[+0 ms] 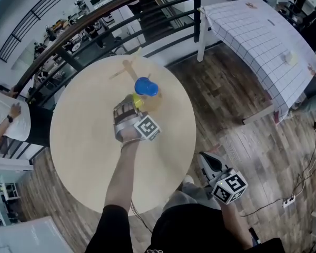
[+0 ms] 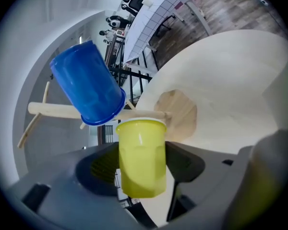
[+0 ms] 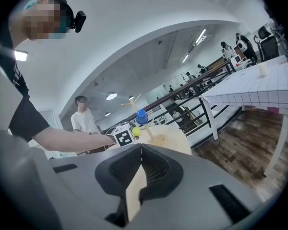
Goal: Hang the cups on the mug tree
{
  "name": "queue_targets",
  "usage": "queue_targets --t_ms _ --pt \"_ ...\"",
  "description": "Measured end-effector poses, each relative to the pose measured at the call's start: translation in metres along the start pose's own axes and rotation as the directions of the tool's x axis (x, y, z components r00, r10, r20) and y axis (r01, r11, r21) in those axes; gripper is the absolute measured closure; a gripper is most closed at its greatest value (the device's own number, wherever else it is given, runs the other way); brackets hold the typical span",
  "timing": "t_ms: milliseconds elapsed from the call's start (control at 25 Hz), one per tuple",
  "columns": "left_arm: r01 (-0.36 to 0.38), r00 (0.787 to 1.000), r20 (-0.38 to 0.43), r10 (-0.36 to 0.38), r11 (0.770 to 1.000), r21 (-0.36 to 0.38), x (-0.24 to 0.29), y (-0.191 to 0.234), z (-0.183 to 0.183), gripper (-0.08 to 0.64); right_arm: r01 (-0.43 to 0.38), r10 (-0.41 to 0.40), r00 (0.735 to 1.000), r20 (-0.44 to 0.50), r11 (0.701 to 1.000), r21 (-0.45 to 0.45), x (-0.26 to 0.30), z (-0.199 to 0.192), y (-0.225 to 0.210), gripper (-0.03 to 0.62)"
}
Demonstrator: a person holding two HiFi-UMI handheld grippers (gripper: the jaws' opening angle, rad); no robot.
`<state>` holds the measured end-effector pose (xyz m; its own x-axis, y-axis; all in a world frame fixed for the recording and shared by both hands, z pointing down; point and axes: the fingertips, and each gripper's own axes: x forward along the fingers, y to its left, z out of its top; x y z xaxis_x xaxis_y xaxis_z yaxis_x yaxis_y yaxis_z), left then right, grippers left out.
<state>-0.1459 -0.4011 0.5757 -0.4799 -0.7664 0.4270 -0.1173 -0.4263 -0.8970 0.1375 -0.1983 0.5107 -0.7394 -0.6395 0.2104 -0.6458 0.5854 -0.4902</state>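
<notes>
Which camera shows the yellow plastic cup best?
The left gripper view: the yellow plastic cup fills its centre, gripped by the left gripper. The head view shows a yellow sliver; the right gripper view, a distant speck.

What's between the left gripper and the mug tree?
The yellow cup. The left gripper holds it in its jaws, rim toward the mug tree, right by the hanging blue cup. The left gripper view shows it.

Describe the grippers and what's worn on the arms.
The left gripper and right gripper have grey two-jaw bodies with dark ribbed pads. Each carries a white cube with black square markers. The left arm wears a short black sleeve.
</notes>
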Motion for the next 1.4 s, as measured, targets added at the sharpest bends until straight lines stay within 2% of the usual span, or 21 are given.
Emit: queue_targets --t_ms 520,840,1080,1240,1400 --pt "0.097 0.995 0.022 -0.099 0.993 0.060 0.008 -0.009 0.006 0.273 0.036 -0.037 0.999 -0.001 0.997 -0.071 -0.003 0.002 0.005 0.583" --pt "0.175 0.984 0.022 -0.177 0.981 0.082 0.015 -0.013 0.007 0.233 0.093 -0.100 0.995 -0.021 0.973 -0.209 0.003 0.003 0.006 0.583" --pt "0.208 0.976 0.047 -0.213 0.974 0.091 0.014 -0.014 0.008 0.201 0.089 -0.095 0.995 -0.021 0.976 -0.199 0.007 0.001 0.007 0.583" --pt "0.184 0.980 0.056 -0.191 0.977 0.111 0.014 -0.006 0.009 0.196 0.083 -0.089 0.996 -0.023 0.978 -0.189 0.007 -0.001 0.007 0.583" --pt "0.177 0.982 0.057 -0.182 0.980 0.088 0.011 -0.003 0.003 0.196 0.083 -0.088 0.996 -0.020 0.980 -0.182 0.008 -0.003 0.004 0.583"
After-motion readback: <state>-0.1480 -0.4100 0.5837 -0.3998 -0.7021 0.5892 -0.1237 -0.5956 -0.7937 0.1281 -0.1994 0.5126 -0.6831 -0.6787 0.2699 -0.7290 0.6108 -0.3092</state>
